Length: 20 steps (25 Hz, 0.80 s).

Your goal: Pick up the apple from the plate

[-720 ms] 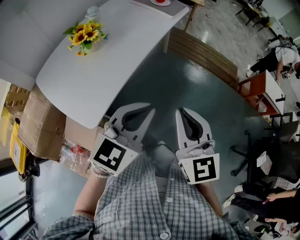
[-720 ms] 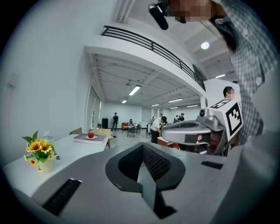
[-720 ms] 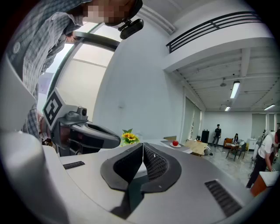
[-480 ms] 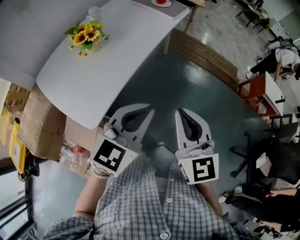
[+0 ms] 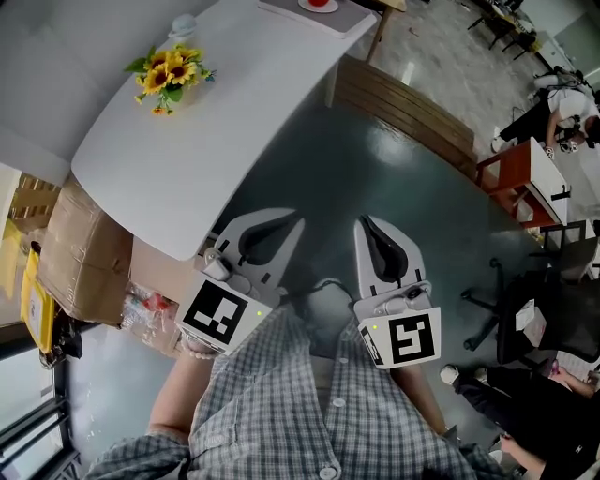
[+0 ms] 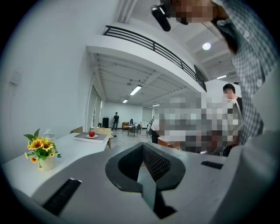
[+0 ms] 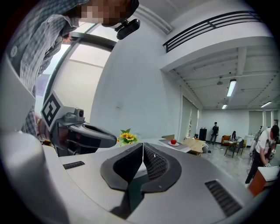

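A red apple (image 6: 91,133) sits on a small white plate (image 6: 92,136) on a grey mat at the far end of a long white table (image 5: 216,122). In the head view the apple (image 5: 319,3) is cut by the top edge. The right gripper view also holds the apple (image 7: 173,141), small and far off. My left gripper (image 5: 300,219) and right gripper (image 5: 362,223) hang side by side in front of my checked shirt, over the dark floor and well short of the table's far end. Both are shut, with nothing in their jaws.
A pot of sunflowers (image 5: 167,71) and a glass stand on the table's left side. Cardboard boxes (image 5: 80,239) lie under its near end. A wooden bench (image 5: 408,111) is beyond, a red-brown desk (image 5: 520,183) and office chair (image 5: 525,314) at right, with people nearby.
Both grippers hold the same place, still shut. Only the people at the far right of the room have shifted.
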{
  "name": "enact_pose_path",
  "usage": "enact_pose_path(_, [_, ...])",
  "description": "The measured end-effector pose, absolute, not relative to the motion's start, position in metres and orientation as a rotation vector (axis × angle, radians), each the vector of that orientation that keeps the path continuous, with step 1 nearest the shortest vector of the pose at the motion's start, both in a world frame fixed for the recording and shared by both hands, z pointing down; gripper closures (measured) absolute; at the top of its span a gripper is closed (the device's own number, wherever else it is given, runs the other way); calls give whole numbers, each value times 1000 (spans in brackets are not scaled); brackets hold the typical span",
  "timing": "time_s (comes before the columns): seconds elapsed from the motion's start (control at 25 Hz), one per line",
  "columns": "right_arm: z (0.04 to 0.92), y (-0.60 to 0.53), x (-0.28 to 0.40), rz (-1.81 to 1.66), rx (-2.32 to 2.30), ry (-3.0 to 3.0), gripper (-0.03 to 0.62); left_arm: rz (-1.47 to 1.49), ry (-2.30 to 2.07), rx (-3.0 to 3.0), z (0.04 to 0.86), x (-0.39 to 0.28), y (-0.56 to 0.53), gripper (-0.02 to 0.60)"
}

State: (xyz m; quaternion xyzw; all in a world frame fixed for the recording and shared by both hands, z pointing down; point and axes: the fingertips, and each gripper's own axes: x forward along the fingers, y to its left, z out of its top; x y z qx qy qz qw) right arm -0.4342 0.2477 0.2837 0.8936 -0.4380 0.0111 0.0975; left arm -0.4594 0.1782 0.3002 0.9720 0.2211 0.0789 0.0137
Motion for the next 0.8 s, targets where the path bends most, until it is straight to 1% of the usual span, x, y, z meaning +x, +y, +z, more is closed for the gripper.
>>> enact_pose_path(0.2, [289,260,-425,67,2667,-1259,571,253,705,3024,302,-449,183,575])
enact_pose_path(0.4, [291,273,-397,67,2687,-1248,571,266,693,3031,304,-427,190,577])
enact_pose_path(0.6, [297,278,-348,80,2675,-1275,571,277,640,3076,306,-386,194,577])
enact_pose_path(0.8, [289,283,-285,48,2637,-1342,571,284,549,3063,304,-330,201,577])
